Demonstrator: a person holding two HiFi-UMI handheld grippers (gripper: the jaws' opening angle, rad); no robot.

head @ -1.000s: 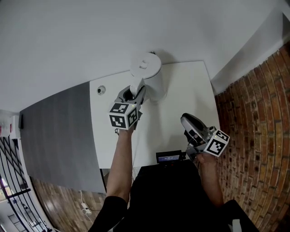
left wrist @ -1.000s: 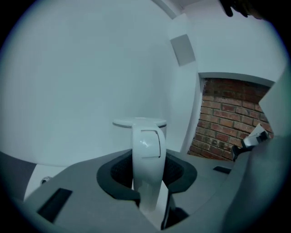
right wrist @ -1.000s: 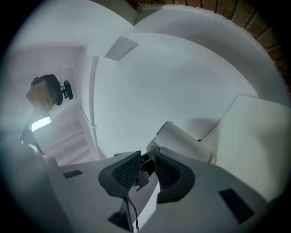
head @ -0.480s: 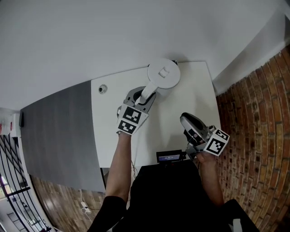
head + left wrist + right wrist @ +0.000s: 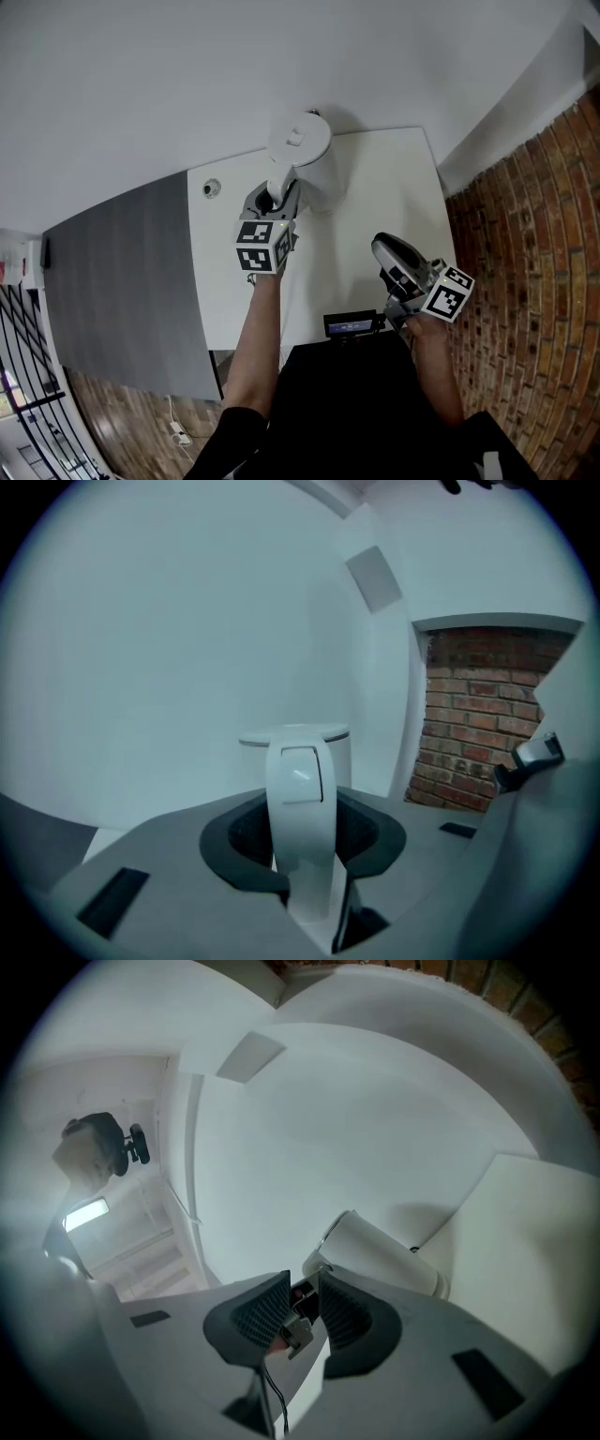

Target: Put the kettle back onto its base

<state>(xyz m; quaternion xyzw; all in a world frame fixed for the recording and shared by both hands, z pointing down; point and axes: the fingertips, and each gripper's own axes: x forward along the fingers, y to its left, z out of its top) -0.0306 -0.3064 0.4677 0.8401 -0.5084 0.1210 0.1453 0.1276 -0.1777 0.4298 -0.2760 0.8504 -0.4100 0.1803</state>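
A white kettle point(image 5: 309, 164) stands at the back of the white table point(image 5: 384, 187), close to the wall. My left gripper point(image 5: 278, 195) is shut on its upright handle point(image 5: 300, 808), whose pads press on both sides. The lid point(image 5: 295, 735) shows just behind the handle. No separate base is visible under or beside the kettle. My right gripper point(image 5: 386, 251) hovers over the table's front right, away from the kettle. Its jaws stand a narrow gap apart with nothing held. In the right gripper view point(image 5: 302, 1297) the kettle point(image 5: 375, 1255) lies ahead.
A small black device point(image 5: 352, 325) sits at the table's front edge, before the person's body. A round fitting point(image 5: 210, 187) is set in the table's back left corner. A grey panel point(image 5: 122, 272) lies to the left; a brick wall point(image 5: 525, 244) runs along the right.
Half a second ago the kettle was further right with its lid turned up to the camera. It is now back left, about where it was a second ago. The right gripper has not moved.
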